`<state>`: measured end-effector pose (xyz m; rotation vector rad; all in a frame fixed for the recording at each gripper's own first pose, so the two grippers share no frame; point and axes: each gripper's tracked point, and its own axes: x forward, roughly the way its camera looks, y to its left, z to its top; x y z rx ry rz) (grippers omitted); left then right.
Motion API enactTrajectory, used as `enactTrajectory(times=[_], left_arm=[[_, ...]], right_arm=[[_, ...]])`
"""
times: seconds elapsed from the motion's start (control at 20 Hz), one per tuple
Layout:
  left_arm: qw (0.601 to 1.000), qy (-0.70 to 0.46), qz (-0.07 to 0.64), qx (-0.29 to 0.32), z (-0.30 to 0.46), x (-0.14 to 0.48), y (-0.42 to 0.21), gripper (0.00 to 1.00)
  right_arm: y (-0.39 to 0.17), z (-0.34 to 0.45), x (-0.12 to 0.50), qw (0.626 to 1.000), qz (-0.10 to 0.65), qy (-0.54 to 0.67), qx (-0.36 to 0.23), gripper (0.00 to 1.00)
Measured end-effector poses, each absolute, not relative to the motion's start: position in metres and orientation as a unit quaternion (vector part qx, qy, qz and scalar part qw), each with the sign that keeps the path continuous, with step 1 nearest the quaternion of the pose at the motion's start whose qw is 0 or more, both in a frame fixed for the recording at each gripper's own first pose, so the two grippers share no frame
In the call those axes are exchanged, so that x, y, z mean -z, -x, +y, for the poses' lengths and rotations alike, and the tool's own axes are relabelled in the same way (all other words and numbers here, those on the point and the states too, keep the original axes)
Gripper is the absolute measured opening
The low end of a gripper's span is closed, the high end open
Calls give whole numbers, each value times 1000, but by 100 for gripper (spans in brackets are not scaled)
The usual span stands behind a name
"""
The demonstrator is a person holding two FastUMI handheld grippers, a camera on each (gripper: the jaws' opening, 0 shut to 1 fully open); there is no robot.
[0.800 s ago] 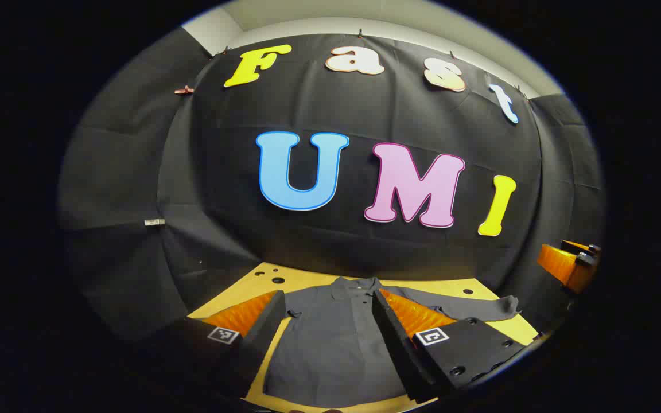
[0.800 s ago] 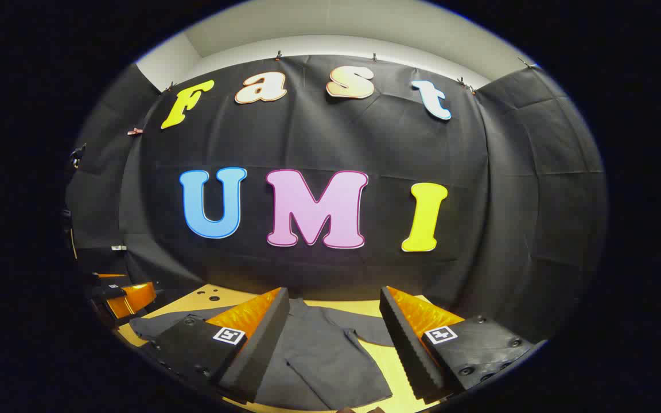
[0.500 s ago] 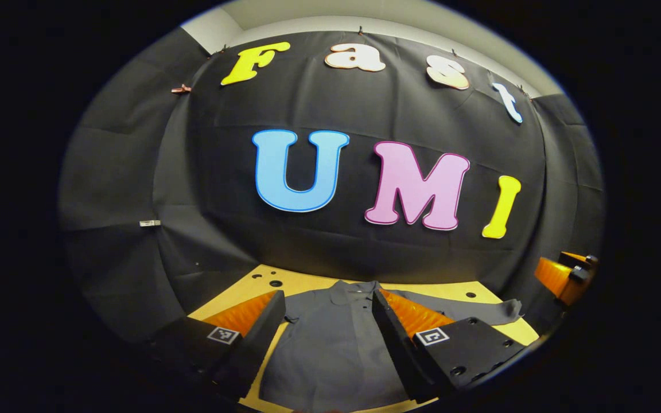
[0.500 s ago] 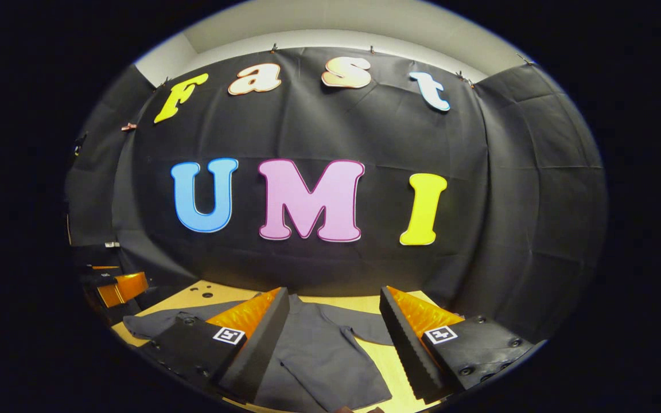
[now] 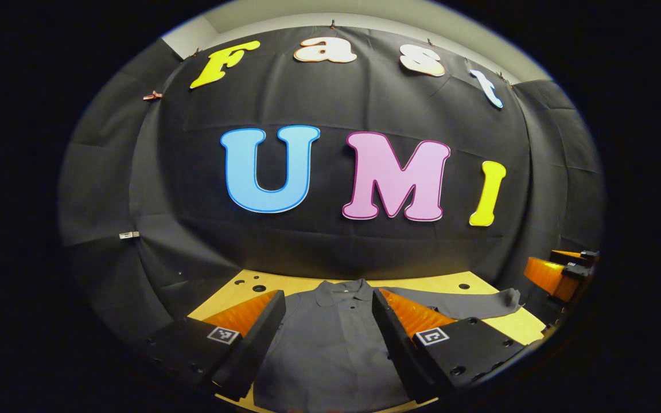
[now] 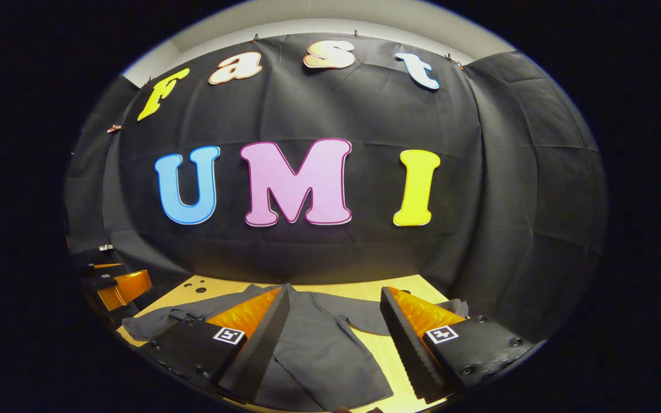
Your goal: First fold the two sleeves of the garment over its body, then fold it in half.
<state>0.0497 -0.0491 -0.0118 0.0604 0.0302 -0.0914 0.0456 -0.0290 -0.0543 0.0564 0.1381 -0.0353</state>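
Both cameras' views slightly shifted.

No legible text beyond the wall's letters.

Ahead of both grippers we see a yellow wooden tabletop [image 5: 439, 283] running up to the booth's black cloth wall [image 5: 365, 241]. Several small dark round holes [image 5: 259, 288] dot the board forward and to the left in the left gripper view; we find two such holes [image 6: 199, 289] forward-left in the right gripper view too. Above the cloth we see a pale wall strip and ceiling [image 6: 330, 17], with small clips [image 5: 151, 96] along the cloth's upper edge.
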Motion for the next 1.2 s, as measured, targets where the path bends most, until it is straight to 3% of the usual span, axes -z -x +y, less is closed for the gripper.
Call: enactTrajectory(times=[0.05,0.8,1.2], left_arm=[[998,-32,18,46,-50,14,-50,96],[998,-18,52,30,-33,32,-56,96],[997,-6,70,18,-23,36,-69,96]], right_arm=[[-46,-28,55,997,73,-32,15,98],[-71,-28,83,990,135,-33,12,98],[-84,-83,125,976,197,-46,83,98]])
